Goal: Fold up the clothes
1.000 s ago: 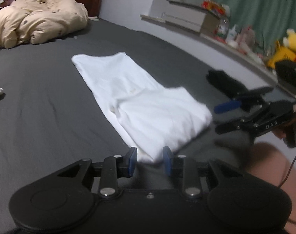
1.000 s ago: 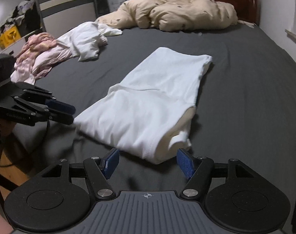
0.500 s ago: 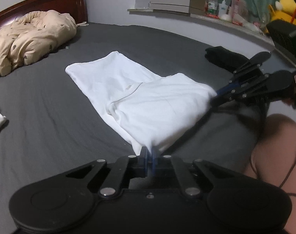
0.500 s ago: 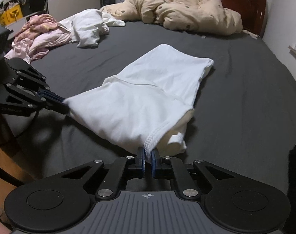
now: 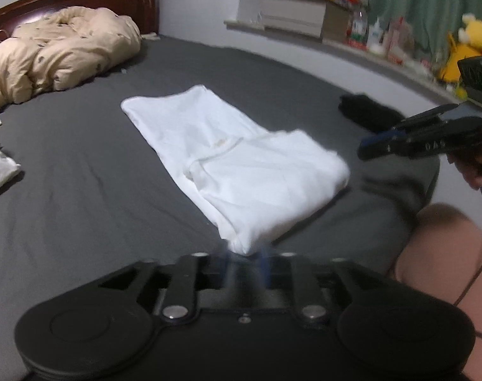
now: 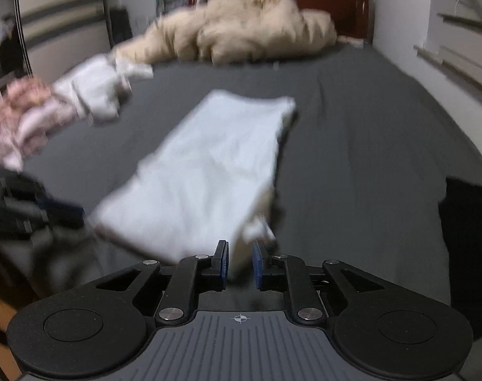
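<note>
A white folded garment (image 5: pixel 241 165) lies lengthwise on the dark grey bed sheet (image 5: pixel 66 190). Its near end is doubled over. My left gripper (image 5: pixel 245 263) sits at the near left corner, fingers blurred and a little apart, with the corner's tip between them. In the right wrist view the same garment (image 6: pixel 209 171) is blurred, and my right gripper (image 6: pixel 240 263) is narrowly open at its near right corner. From the left wrist view the right gripper (image 5: pixel 364 150) hangs just off the garment's right edge, apart from it.
A beige duvet (image 5: pixel 60 54) is bunched at the wooden headboard. White and pink clothes (image 6: pixel 66 104) are piled at the bed's left side. A black garment (image 5: pixel 367 114) lies near the right edge. A cluttered shelf (image 5: pixel 352 31) runs along the wall. A person's knee (image 5: pixel 444 254) is close by.
Both grippers went from open to shut on the garment's near corners half a second ago. Now their fingers have parted slightly, and the right gripper has drawn away from the cloth.
</note>
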Available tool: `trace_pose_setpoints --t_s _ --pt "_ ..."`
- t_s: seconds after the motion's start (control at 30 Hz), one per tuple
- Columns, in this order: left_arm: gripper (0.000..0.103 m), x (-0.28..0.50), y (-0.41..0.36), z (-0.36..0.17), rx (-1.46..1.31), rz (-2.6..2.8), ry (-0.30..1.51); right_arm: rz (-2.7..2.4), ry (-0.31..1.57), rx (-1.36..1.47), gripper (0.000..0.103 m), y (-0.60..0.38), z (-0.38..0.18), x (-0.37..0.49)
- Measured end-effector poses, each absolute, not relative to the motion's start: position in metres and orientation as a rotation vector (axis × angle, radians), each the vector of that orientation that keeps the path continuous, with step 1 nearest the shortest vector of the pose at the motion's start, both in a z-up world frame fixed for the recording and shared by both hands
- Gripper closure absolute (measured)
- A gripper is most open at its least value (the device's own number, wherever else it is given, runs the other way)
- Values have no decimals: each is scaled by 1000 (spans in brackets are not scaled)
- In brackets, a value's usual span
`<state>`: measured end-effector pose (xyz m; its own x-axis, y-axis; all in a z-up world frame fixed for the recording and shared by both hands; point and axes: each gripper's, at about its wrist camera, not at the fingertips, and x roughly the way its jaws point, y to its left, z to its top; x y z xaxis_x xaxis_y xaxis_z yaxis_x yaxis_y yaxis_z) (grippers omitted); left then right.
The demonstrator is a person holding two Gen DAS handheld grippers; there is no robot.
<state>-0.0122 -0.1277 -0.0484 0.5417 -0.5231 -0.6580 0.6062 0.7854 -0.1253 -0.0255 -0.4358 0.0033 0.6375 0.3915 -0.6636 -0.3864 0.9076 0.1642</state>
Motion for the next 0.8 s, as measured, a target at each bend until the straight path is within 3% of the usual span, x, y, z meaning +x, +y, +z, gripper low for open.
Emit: trace_pose_setpoints --t_s 0.07,0.13,0.17,0.3,0.33,0.4,0.47,0.53,0.67,0.8 --pt "71 -19 -123 -45 111 -673 722 446 727 50 82 -432 17 -28" --pt "70 -25 -119 -44 111 -669 714 487 731 81 47 -417 21 -21" --pt "70 -27 -118 -44 113 -664 711 492 730 84 23 -408 21 -16" --pt "69 -37 -107 -46 95 -637 711 482 723 33 23 -381 9 6" --pt "68 -39 -103 -46 83 -632 713 477 730 16 25 -375 6 11" --pt "67 -42 -96 -48 70 -622 716 472 761 2 46 -368 -3 23" --pt "66 -45 -89 -50 63 -612 720 470 801 5 58 -364 -11 34" --pt "66 -45 -85 -52 58 -604 722 463 822 4 63 -363 -17 42" --pt "66 -44 -78 -52 38 -596 715 456 836 0 93 -360 -25 49" --pt "64 -44 -73 -52 27 -593 713 467 840 -9 103 -358 -25 50"
